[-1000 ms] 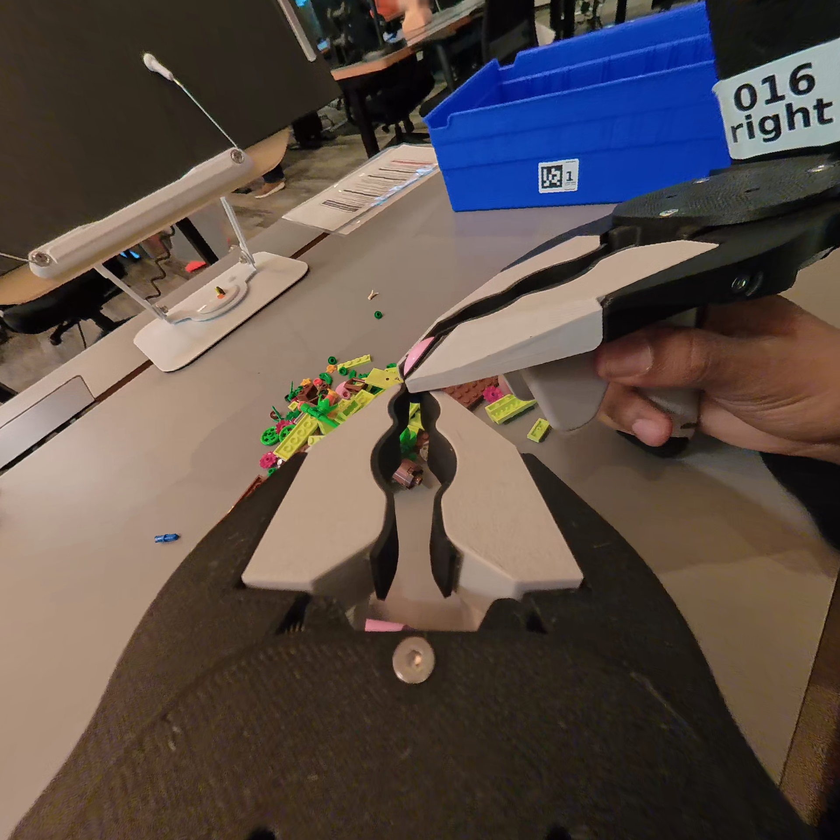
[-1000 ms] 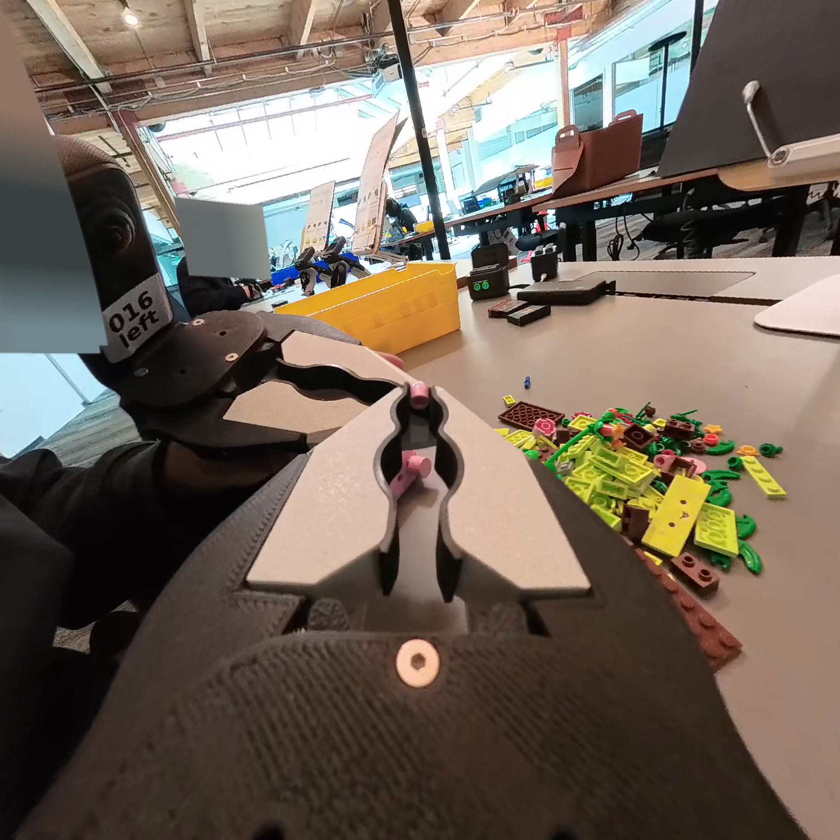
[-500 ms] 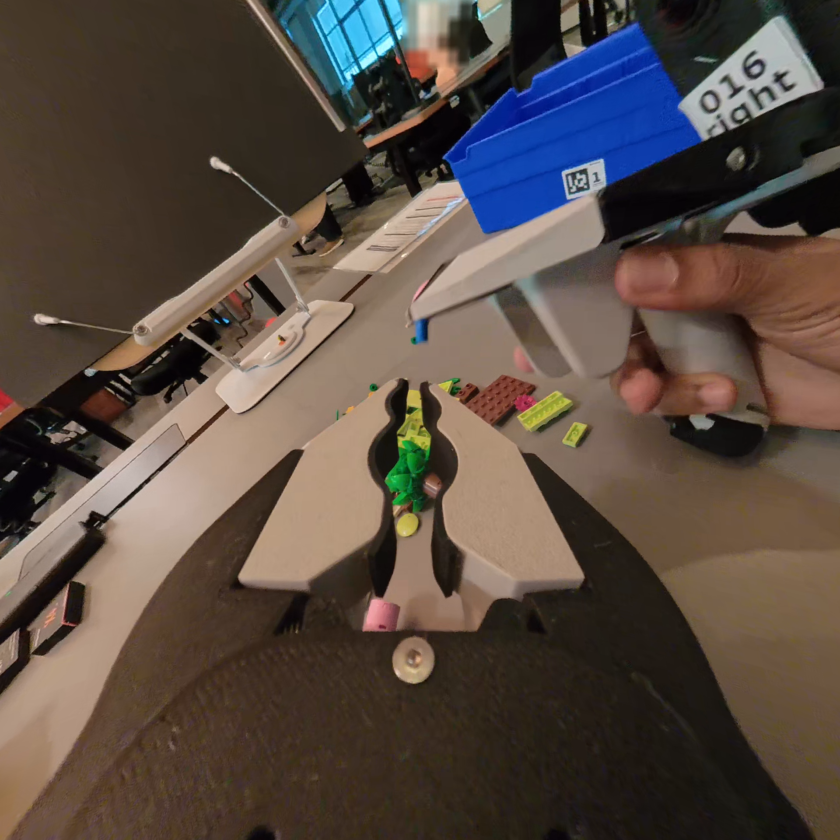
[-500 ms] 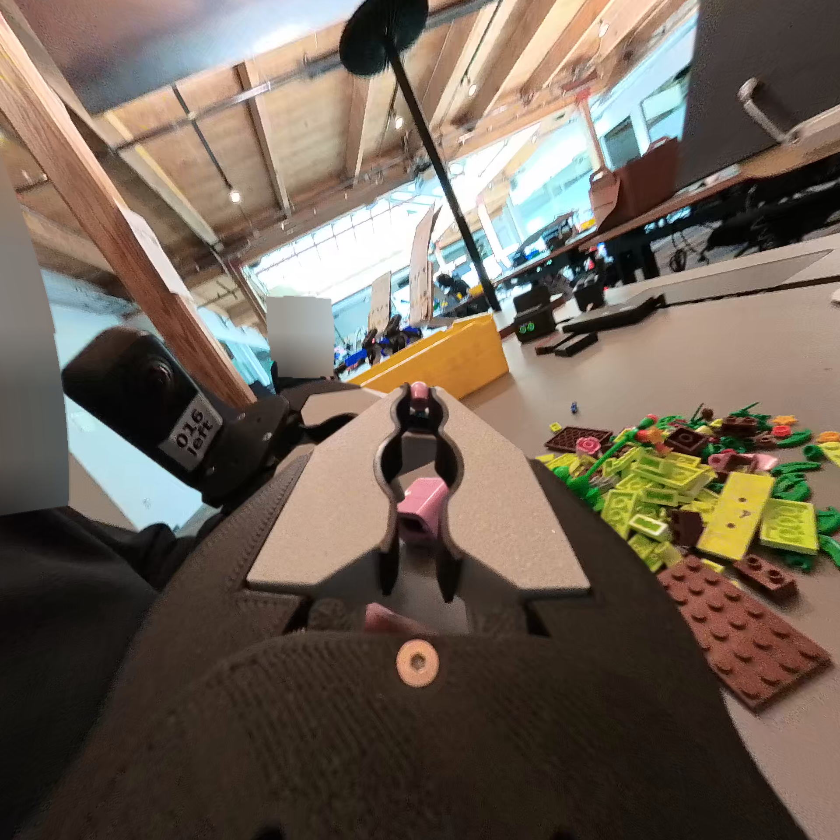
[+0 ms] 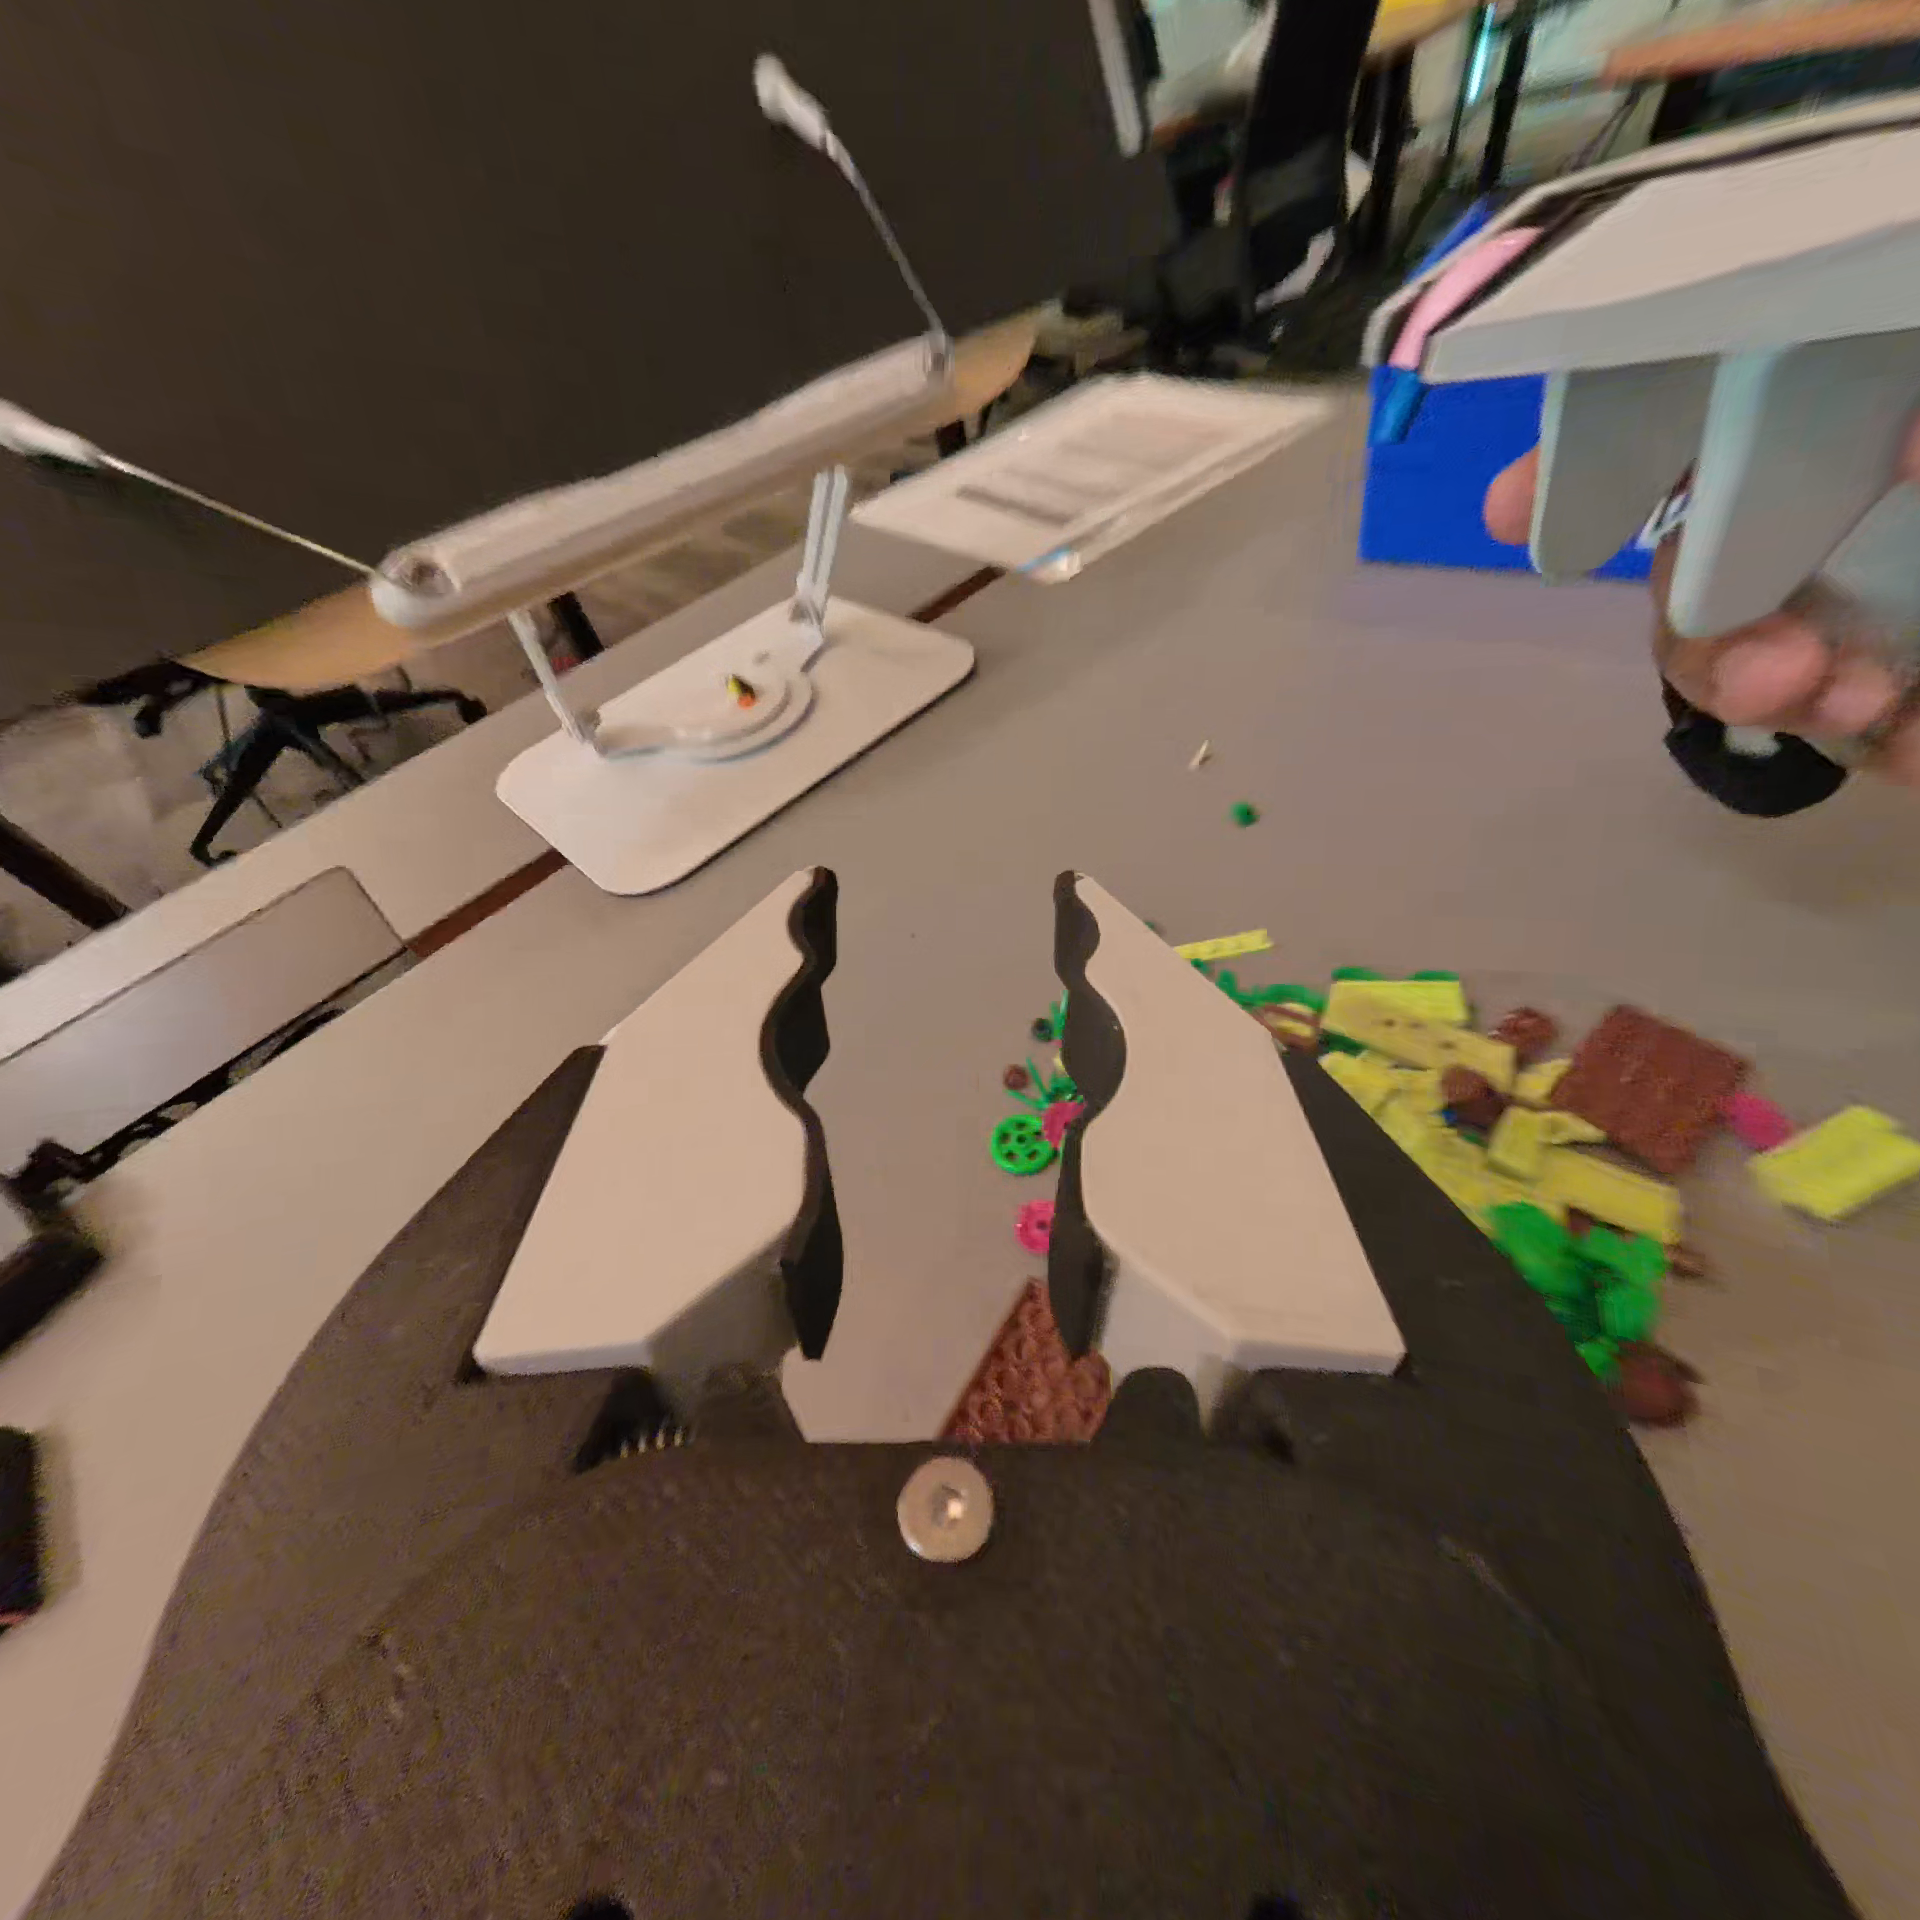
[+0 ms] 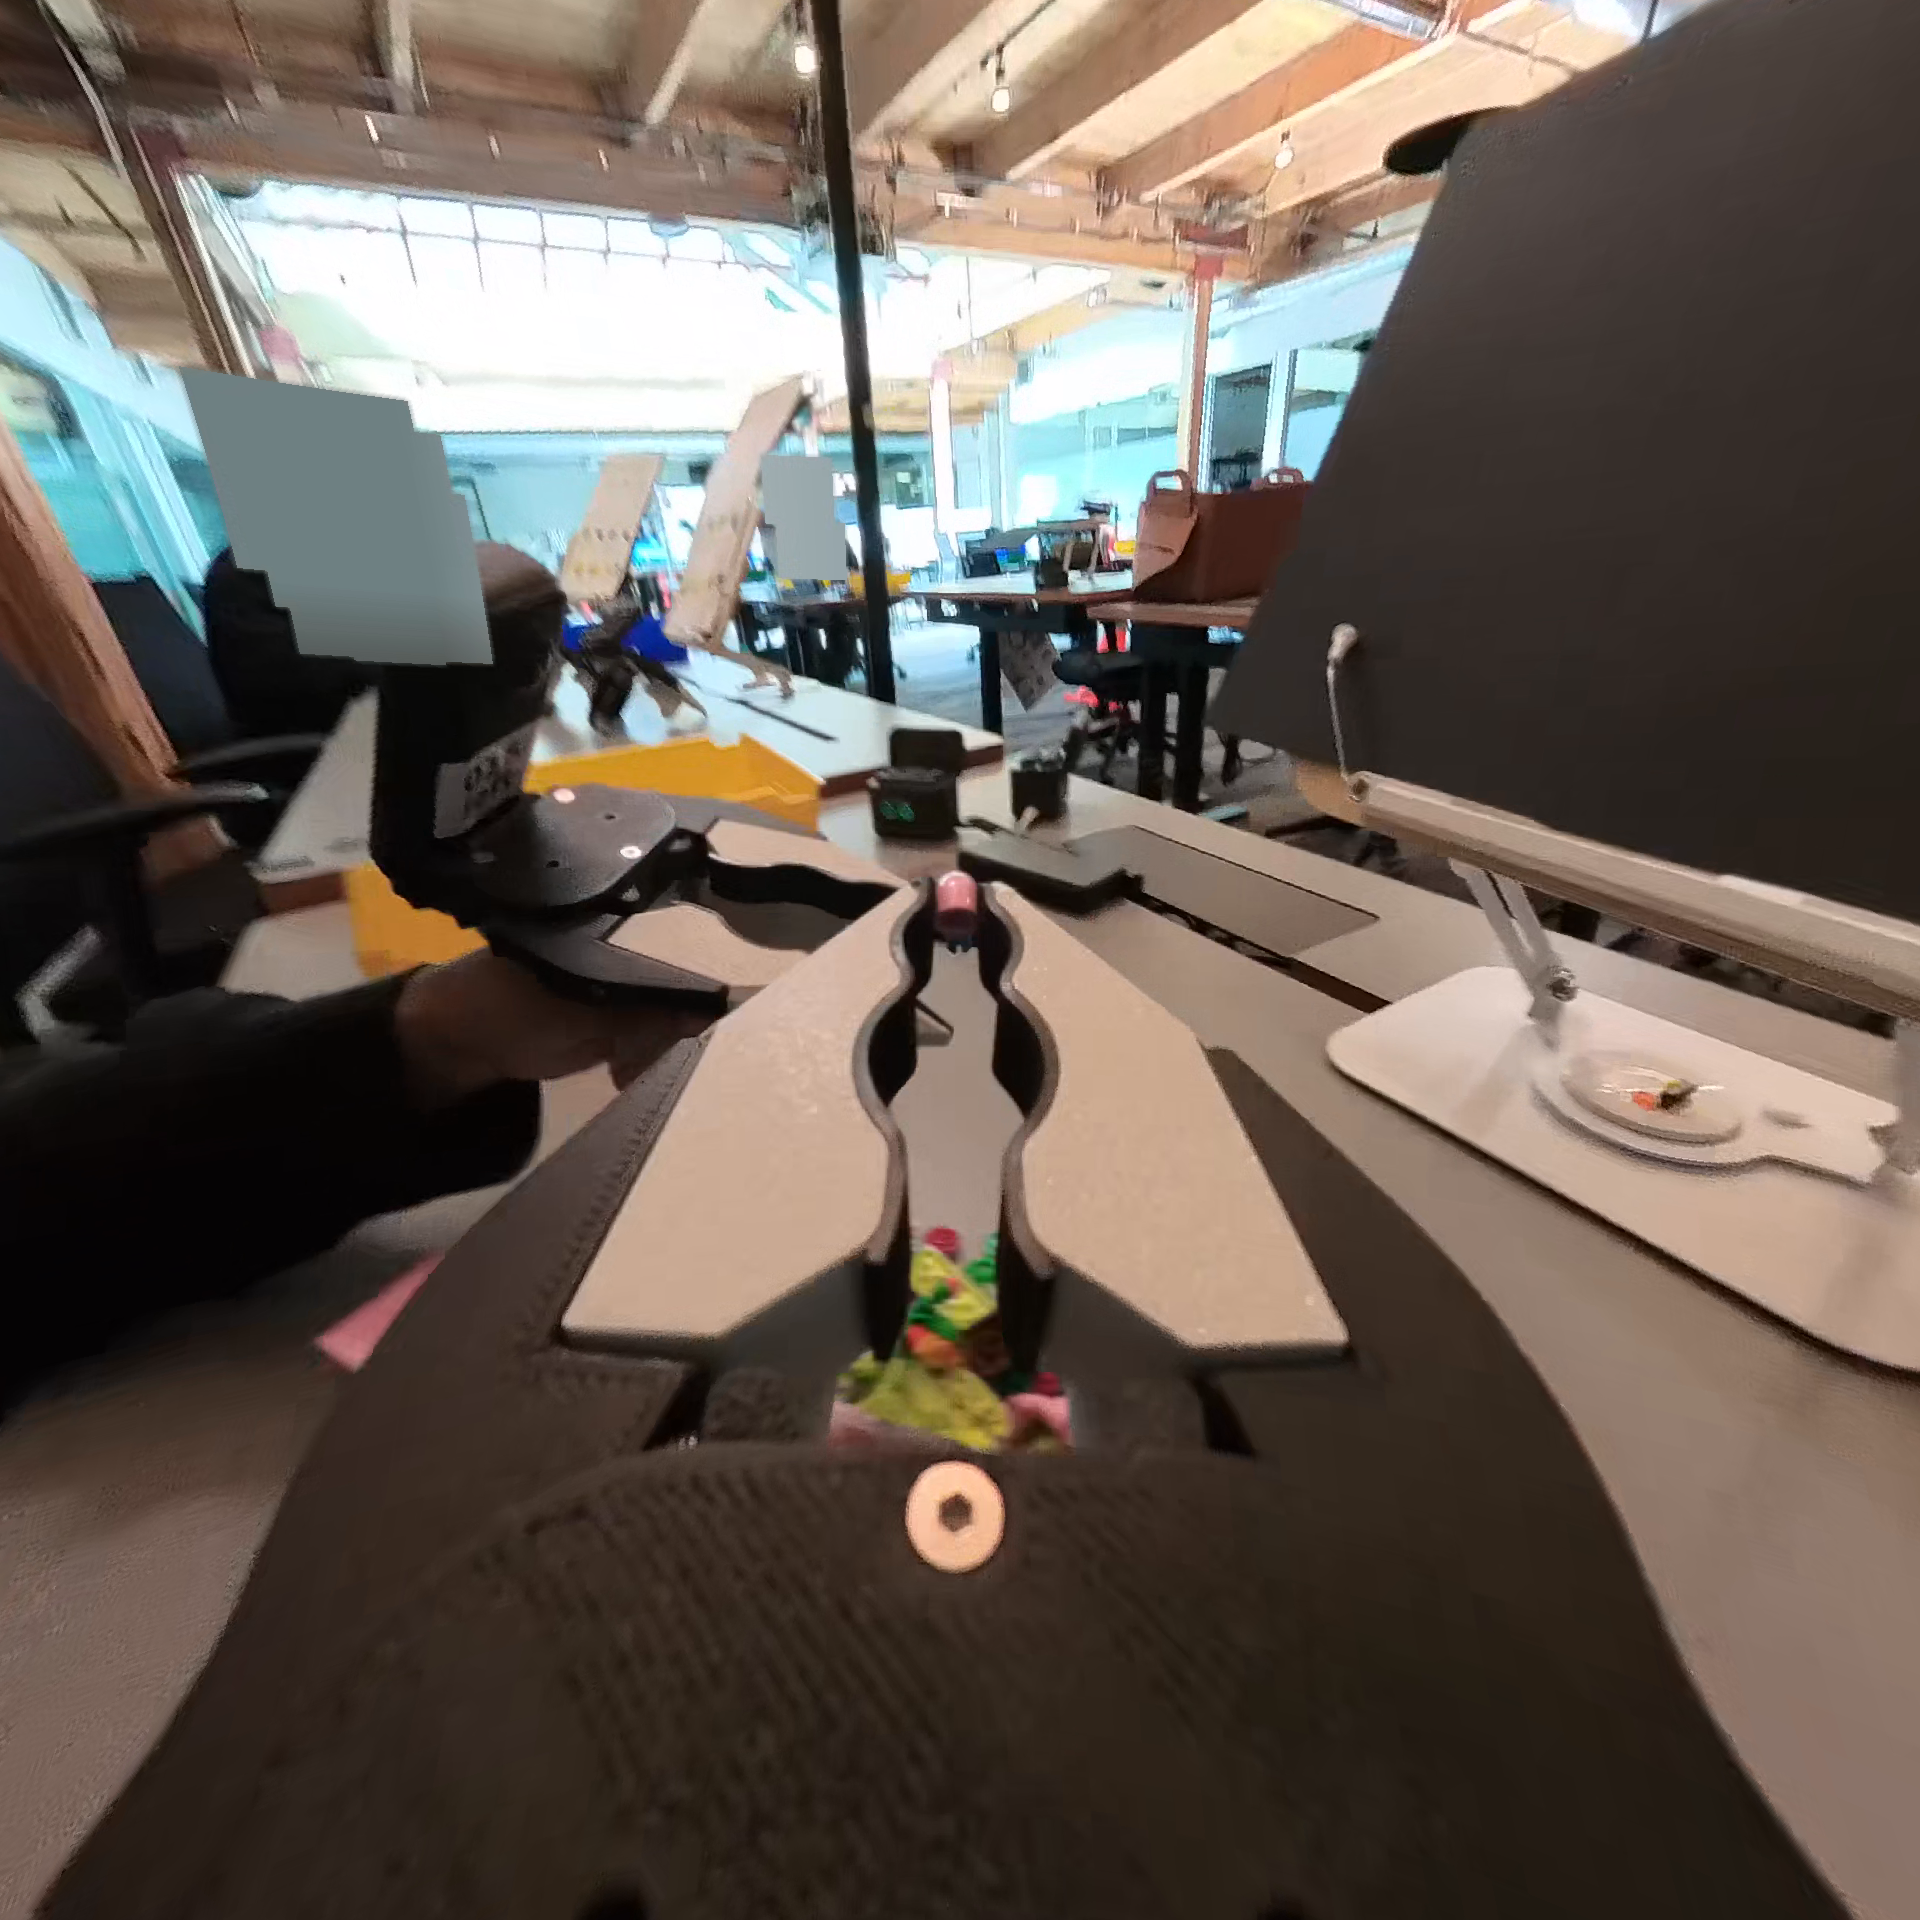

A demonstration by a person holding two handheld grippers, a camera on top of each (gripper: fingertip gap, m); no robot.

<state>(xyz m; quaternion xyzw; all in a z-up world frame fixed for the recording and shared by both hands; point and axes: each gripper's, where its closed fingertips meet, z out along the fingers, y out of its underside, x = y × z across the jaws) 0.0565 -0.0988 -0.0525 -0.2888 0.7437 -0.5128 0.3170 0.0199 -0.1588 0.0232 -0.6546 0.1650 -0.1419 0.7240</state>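
The left tool (image 5: 940,883) hangs over the bench (image 5: 1351,727) with its fingers spread wide and nothing between them. Through the gap show bare bench, a green wheel (image 5: 1023,1143), a pink wheel (image 5: 1034,1226) and the corner of a brown plate (image 5: 1029,1371). The brick pile (image 5: 1455,1091), mostly yellow-green, green and brown, lies just to its right, some of it under the right finger. The right tool (image 6: 956,902) is raised well above the pile, its fingers pressed together on a small pink piece (image 6: 956,896) pinched at the very tips. A blue bit seems to hang under the piece, but blur hides how it is joined. A hand (image 5: 1787,665) grips that tool's handle. Beyond the tools stand a white stand (image 5: 727,748) on its flat base, a paper sheet (image 5: 1070,478), a blue bin (image 5: 1455,488) and a yellow bin (image 6: 727,774). Nothing lies between the two tools.
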